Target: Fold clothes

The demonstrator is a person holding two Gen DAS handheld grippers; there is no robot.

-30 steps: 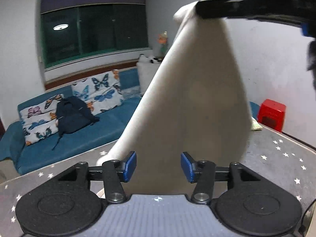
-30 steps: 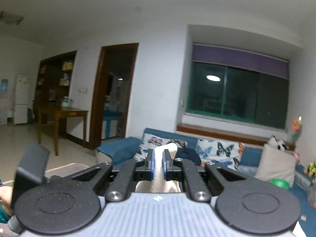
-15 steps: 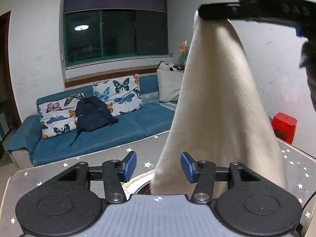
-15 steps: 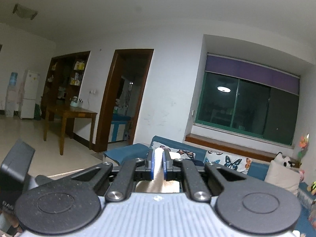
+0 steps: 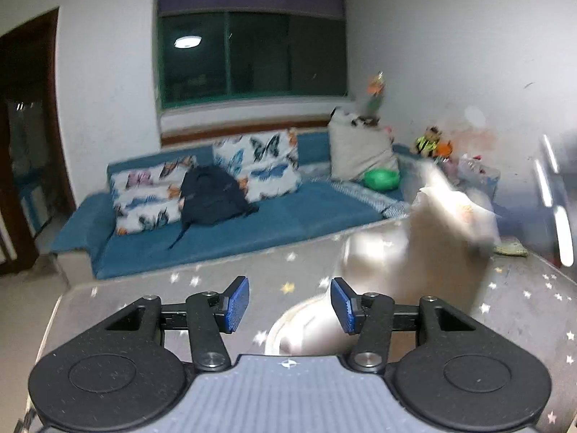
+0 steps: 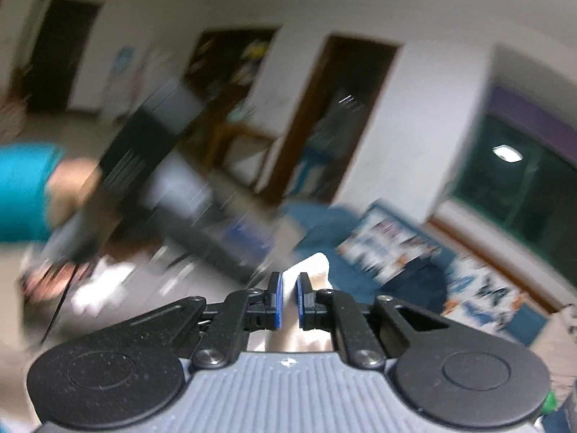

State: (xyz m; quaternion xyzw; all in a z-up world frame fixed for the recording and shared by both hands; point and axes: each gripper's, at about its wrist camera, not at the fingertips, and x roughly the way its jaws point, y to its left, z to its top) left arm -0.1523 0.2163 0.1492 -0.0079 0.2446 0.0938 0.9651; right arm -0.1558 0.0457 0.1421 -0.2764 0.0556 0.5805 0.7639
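**Right gripper pinching cloth; left gripper open, empty**

Left gripper [image 5: 289, 305]: jaws were spread wide, nothing between the blue pads [image 5: 236, 305]. Its right pad sat in front of the cloth [image 5: 438, 252], which lay ahead and to the right of the tool; whether pad and fabric touched could not be told.

Right gripper [image 6: 288, 301]: jaws were nearly together, with a narrow gap filled by a fold of the cloth [image 6: 312, 270]. The fabric rose just past the fingertips and also showed below them, close to the tool body. Grip was on the cloth.

Cloth, left view: pale cream, motion-blurred, bunched up from the table [image 5: 216, 281] and rising toward the upper right. A lower part lay on the surface just beyond the right pad.

Surface: grey table with a star print, directly under and ahead of the left tool.

Room, left view: a blue sofa [image 5: 223, 231] stood beyond the table's far edge, with butterfly cushions [image 5: 256, 167] and a dark backpack [image 5: 211, 195] on it. A dark window [image 5: 252, 54] was above the sofa.

Right view was heavily blurred and tilted. A doorway [image 6: 335, 115] stood ahead; a teal sleeve [image 6: 25, 191] showed far left.
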